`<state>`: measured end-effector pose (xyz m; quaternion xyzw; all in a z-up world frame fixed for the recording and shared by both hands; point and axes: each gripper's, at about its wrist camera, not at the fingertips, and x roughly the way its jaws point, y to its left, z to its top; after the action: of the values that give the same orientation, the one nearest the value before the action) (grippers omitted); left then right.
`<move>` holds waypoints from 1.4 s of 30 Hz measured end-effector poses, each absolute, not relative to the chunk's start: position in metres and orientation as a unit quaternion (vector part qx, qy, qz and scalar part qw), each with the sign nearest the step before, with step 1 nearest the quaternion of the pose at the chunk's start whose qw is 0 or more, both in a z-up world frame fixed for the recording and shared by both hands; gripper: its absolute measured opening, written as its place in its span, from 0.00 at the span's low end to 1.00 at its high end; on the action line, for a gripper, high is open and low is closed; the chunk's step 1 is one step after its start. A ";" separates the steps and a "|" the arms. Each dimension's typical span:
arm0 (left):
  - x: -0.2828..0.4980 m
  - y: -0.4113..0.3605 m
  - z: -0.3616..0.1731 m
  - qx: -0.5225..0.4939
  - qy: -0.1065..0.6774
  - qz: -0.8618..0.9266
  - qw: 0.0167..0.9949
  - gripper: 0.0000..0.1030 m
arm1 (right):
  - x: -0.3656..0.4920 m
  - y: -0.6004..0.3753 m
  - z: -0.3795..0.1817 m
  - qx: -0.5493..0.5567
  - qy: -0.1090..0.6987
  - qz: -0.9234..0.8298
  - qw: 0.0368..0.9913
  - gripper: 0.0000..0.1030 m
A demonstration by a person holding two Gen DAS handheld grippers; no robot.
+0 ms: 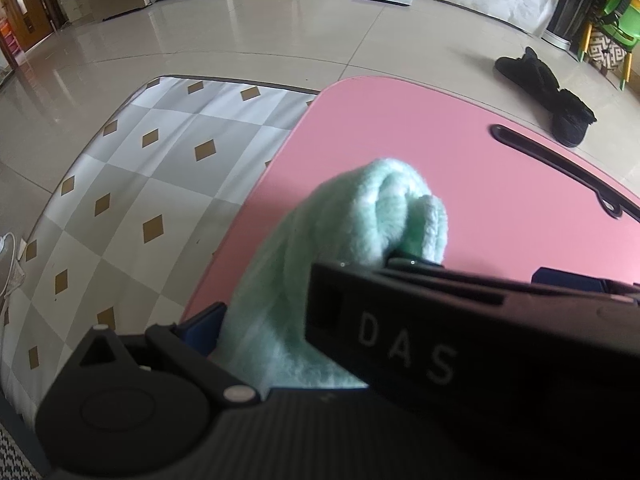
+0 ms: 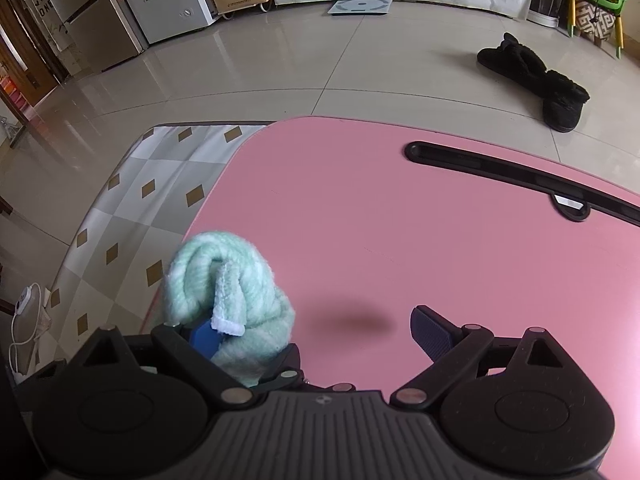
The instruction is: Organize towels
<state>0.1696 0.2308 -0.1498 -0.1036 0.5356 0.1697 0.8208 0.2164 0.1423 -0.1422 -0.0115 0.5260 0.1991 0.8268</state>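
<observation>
Mint fluffy towel (image 2: 224,280) bunched in a roll above pink table (image 2: 400,240)

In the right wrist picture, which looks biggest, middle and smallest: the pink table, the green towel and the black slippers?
1. Pink table, clearly biggest.
2. Green towel.
3. Black slippers.
The towel and slippers look close in size, and the towel sits right by the camera while the slippers lie far off on the floor, so their real order is unsure.

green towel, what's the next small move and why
Probably shift the green towel rightward onto the pink table and set it down. It sits bunched at the table's left edge, against the left finger of the right gripper, whose jaws stand wide apart.
</observation>
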 end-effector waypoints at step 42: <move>0.163 0.168 -0.147 -0.083 0.559 0.127 0.815 1.00 | 0.203 0.082 -0.141 -0.015 0.545 0.184 0.818 0.92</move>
<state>0.1627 0.1683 -0.1469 -0.0830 0.5587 0.1269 0.8154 0.2031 0.0818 -0.1409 -0.0150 0.5447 0.1842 0.8180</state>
